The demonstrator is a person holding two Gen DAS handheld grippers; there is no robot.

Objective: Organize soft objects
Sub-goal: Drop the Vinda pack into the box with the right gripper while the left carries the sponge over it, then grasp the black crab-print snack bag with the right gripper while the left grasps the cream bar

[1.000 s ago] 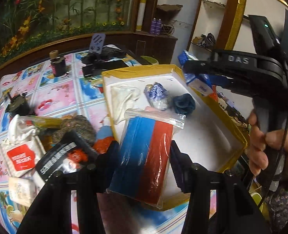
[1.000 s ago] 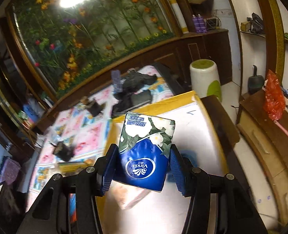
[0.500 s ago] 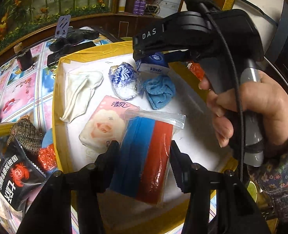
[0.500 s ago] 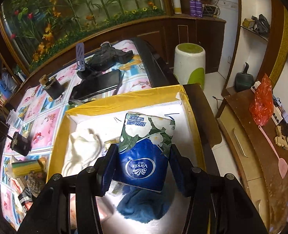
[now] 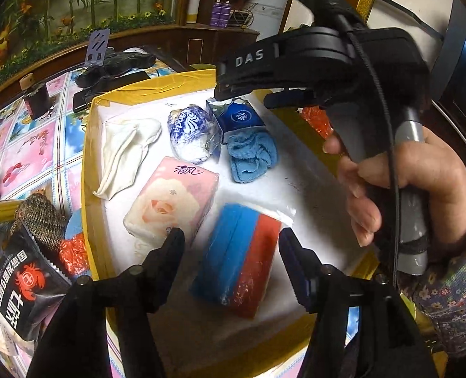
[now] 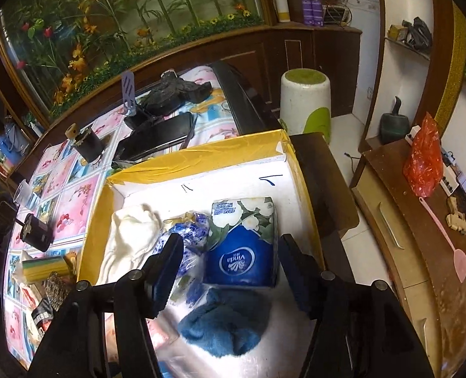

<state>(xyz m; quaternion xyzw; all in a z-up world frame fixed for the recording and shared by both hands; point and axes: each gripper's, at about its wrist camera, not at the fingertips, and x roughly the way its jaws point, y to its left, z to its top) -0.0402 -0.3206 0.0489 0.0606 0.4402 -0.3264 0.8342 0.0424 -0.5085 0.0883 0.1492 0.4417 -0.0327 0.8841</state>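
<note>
A yellow-rimmed box [image 5: 89,170] with a white floor holds the soft things. My left gripper [image 5: 231,245] is open over a bagged blue and red sponge pack [image 5: 239,258] lying on the box floor. My right gripper [image 6: 230,258] is open above a blue Vinda tissue pack [image 6: 242,249] that rests in the box, also in the left wrist view [image 5: 239,118]. Beside them lie a pink tissue pack [image 5: 173,198], a blue cloth [image 5: 252,156], a blue-white wrapped roll [image 5: 190,135] and a white cloth [image 5: 125,148].
Left of the box on the flowered tablecloth [image 5: 28,148] lie a black snack bag [image 5: 21,280], a brown scrubber [image 5: 40,220] and red packets. Black devices [image 6: 166,126] sit behind the box. A white-green stool [image 6: 305,100] and a wooden cabinet [image 6: 406,220] stand to the right.
Both grippers have opened. The sponge pack and the Vinda tissue pack dropped out of them and now lie in the box.
</note>
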